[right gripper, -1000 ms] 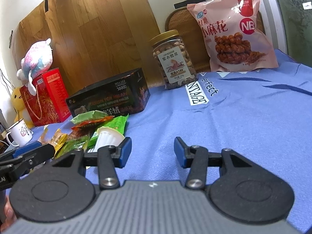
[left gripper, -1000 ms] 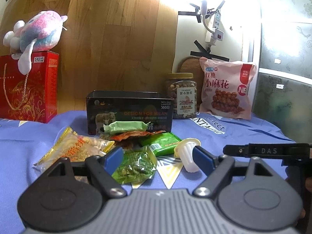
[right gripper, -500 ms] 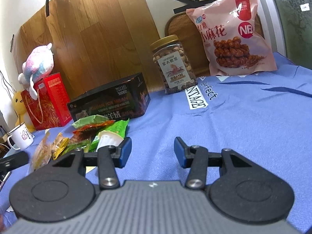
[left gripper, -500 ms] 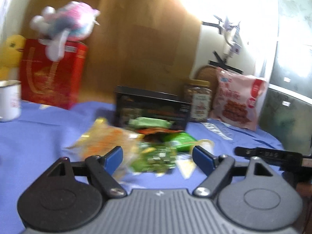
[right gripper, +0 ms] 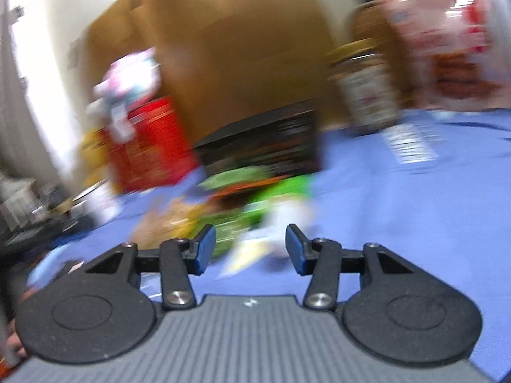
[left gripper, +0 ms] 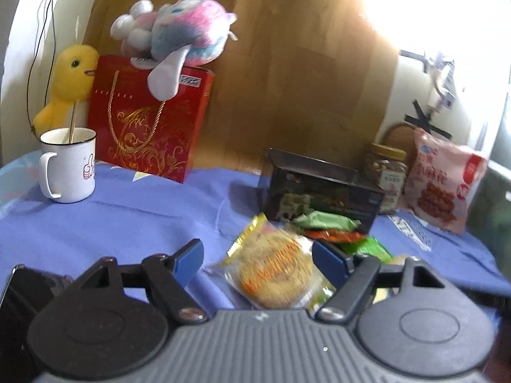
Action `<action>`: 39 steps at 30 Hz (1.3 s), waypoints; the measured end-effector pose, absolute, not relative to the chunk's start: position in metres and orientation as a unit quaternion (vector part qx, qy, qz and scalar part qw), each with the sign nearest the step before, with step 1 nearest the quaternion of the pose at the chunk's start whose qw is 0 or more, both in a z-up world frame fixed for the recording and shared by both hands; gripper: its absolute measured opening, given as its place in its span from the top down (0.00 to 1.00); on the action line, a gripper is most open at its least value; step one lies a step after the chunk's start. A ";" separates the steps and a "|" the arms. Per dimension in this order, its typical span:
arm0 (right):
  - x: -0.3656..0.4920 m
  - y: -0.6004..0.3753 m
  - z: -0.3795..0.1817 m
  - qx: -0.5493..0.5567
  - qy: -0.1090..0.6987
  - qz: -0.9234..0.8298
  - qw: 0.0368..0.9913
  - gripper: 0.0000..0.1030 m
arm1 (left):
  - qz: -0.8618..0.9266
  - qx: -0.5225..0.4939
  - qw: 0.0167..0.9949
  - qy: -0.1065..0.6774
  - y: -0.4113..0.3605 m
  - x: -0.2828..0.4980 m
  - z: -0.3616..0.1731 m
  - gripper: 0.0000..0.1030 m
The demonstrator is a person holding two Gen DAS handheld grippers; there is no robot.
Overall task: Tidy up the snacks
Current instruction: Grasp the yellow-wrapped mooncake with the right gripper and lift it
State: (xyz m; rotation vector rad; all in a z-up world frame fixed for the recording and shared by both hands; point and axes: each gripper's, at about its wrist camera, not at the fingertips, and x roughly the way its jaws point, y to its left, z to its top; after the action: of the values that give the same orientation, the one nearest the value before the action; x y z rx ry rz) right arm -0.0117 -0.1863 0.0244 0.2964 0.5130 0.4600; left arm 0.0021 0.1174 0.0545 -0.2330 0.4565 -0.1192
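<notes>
Blue cloth [left gripper: 137, 220] covers the bench, with a wood panel [left gripper: 287, 63] leaning on the wall behind it. At the far left edge I see a white mug [left gripper: 68, 166] with a yellow duck toy [left gripper: 68, 86] behind it, then a red gift bag [left gripper: 150, 121] with a pink and blue plush toy [left gripper: 182, 38] lying on top.

Further right, toward the back, stands a black box [left gripper: 322, 188], with a nut jar [left gripper: 386, 172] and a pink snack bag [left gripper: 447, 185] beyond it near the far right edge.

Just in front of the box lies the heap of snack packets [left gripper: 329, 223]. The nearest is a clear-wrapped round cracker [left gripper: 274, 271].

My left gripper [left gripper: 257, 258] hovers over that cracker. Its jaws are closing, the cracker seen between them, the pads not pressing on it.

My right gripper [right gripper: 249, 249] view is heavily blurred. It stands about half open, holding nothing, with green packets [right gripper: 271, 198] and a white cup-shaped snack [right gripper: 287, 220] on the cloth beyond its fingertips.
</notes>
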 end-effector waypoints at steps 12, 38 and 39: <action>0.065 -0.094 0.001 0.185 0.363 0.335 0.849 0.69 | -0.112 -0.225 0.897 0.363 0.147 0.070 0.014 0.53; -0.070 -0.235 0.012 0.223 0.253 0.150 0.929 0.49 | -0.163 -0.112 0.928 0.315 0.062 0.015 0.046 0.49; -0.070 -0.231 0.012 0.212 0.257 0.155 0.930 0.49 | -0.156 -0.107 0.930 0.314 0.064 0.014 0.047 0.48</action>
State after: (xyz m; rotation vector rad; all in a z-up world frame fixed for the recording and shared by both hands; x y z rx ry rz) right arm -0.0699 -0.2308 0.0116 0.4342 0.5256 0.3168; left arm 0.0136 0.0645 0.0466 -0.2198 0.6420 -0.3196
